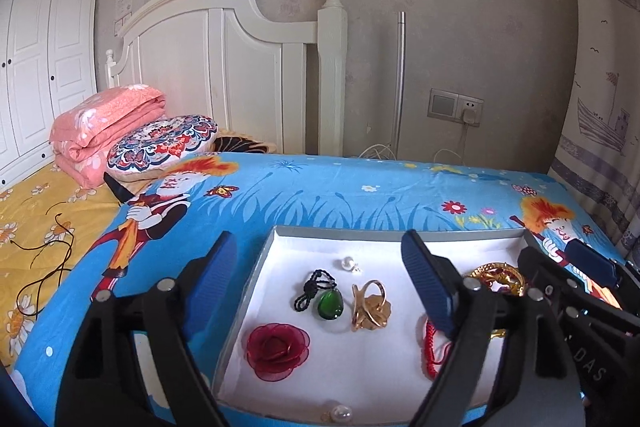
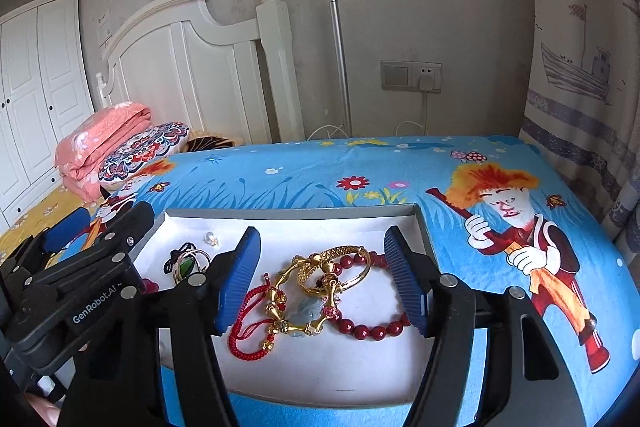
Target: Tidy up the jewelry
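left gripper [image 1: 320,279]: jaws wide, empty | right gripper [image 2: 320,271]: jaws apart, empty, bracelets [image 2: 320,291] below | tray [image 1: 256,267]: rose [image 1: 278,349] at 7 o'clock, possibly fabric

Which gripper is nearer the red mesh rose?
Left. The left gripper hangs open with the red mesh rose lying between its fingers; the right gripper sits over the bracelet pile, across the tray.

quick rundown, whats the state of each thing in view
left gripper: open, empty
right gripper: open, empty
tray: lidless, on the bed
green pendant: loose in the tray
bracelets: tangled in a heap
charger: plugged in
wardrobe: doors shut
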The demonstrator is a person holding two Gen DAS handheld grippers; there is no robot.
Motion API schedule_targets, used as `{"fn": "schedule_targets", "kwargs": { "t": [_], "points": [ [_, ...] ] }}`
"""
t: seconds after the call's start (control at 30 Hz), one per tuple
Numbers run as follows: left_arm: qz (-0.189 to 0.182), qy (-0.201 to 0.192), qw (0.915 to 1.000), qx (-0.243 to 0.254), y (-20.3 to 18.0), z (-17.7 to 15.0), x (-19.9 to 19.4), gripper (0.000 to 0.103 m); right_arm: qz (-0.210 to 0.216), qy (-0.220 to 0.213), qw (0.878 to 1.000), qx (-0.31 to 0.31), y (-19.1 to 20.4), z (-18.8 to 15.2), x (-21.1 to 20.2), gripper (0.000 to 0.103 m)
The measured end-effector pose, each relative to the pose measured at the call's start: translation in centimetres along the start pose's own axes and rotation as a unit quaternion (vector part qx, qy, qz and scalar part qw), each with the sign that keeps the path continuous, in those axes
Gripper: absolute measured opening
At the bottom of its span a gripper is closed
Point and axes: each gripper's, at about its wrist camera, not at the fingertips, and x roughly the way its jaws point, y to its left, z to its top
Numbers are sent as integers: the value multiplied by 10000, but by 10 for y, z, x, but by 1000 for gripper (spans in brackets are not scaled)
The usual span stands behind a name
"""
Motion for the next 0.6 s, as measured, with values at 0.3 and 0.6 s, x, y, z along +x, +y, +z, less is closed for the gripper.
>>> {"fn": "schedule_targets", "kwargs": {
  "t": [0.3,0.6],
  "points": [
    [92,-184,9997,151,7,-9,-44,99,-72,-21,9997,-249,6,-11,-29,74],
    [28,-343,9994,88,8,-11,-79,98,-100,-65,9999,-40,0,-8,-58,83]
  ]
}}
